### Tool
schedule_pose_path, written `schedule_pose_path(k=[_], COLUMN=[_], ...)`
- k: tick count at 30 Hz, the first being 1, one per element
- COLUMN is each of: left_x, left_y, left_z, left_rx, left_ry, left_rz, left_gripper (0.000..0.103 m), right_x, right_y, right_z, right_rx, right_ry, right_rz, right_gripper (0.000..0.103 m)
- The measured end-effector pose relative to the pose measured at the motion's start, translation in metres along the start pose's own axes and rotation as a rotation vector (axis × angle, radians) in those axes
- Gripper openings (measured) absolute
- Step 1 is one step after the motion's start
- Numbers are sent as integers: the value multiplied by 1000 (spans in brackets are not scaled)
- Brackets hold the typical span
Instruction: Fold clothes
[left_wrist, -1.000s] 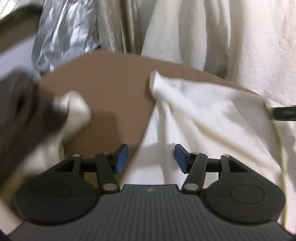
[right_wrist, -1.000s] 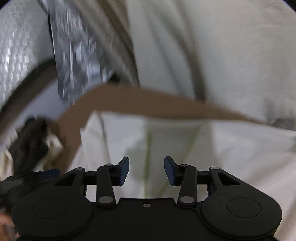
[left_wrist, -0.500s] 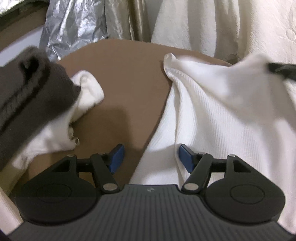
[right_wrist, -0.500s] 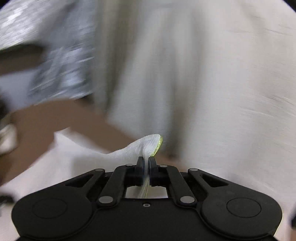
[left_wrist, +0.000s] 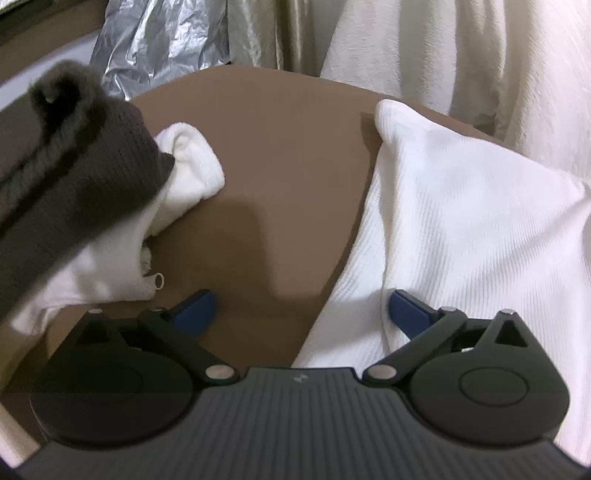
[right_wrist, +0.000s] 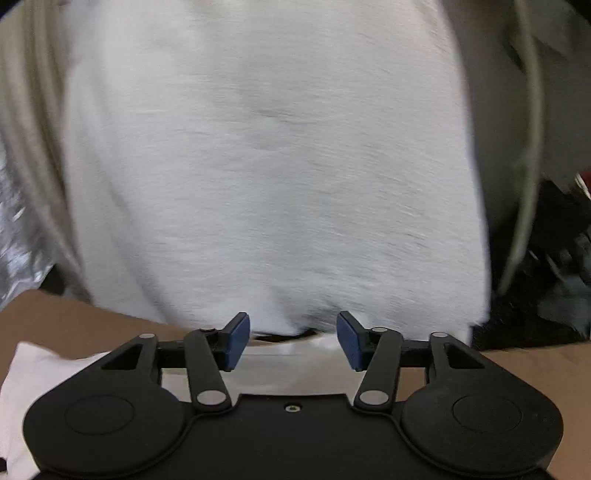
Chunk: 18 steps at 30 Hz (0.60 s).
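Left wrist view: left gripper (left_wrist: 301, 308) has just been opening and its jaws now stand spread wide, gripping nothing. The edge of the white ribbed garment (left_wrist: 461, 229) runs up between the blue pads; the right pad (left_wrist: 406, 312) sits over the cloth, the left pad over bare brown table (left_wrist: 280, 147). The rest of the garment spreads ahead and to the right of the tongs, one corner poking up far ahead. To the left of the tongs lie a dark brown knit piece (left_wrist: 70, 162) on top of a white fleecy item (left_wrist: 192, 166), with a small ring tag just beside the left finger.

Risk here: if the jaws close from this spot they may catch only a thin edge and the layer slips out, or the fold drags skewed. The left pile is near enough to snag on a sideways sweep.

Right wrist view: right gripper (right_wrist: 291, 339) has just been opening; its jaws stand apart with nothing between them. The garment (right_wrist: 44, 365) lies below and to the left of the tongs, its far edge just under the pads. A pale hanging cloth (right_wrist: 277, 166) fills the view ahead, motion-blurred.

Risk: the released corner looks loosely laid, so it may flop back or bunch. Swinging ahead could hit the hanging cloth.
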<state>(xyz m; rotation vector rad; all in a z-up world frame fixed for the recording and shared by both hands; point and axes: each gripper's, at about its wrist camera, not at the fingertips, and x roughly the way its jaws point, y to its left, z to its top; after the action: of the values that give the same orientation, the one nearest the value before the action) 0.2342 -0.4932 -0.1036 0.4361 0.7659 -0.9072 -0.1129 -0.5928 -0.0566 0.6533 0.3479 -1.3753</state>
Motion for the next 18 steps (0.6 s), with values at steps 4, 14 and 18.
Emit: schedule_pose_path(k=[4,14,18], left_x=[5,-13,-11], left_y=[-22,-57,-70], left_z=[2,-9,-15], left_rx=[90,214,271], left_ry=[-47,-174,-187], left_rz=[-69,126,178], left_gripper=[76,4,13], right_x=[17,-1,4], right_y=[-49,-43,-39], right_z=[0,-8,-1], right_rx=[54,-103,-223], right_ry=[134,-75,-8], right_rz=[4,90,-19], right_gripper=[69,3,6])
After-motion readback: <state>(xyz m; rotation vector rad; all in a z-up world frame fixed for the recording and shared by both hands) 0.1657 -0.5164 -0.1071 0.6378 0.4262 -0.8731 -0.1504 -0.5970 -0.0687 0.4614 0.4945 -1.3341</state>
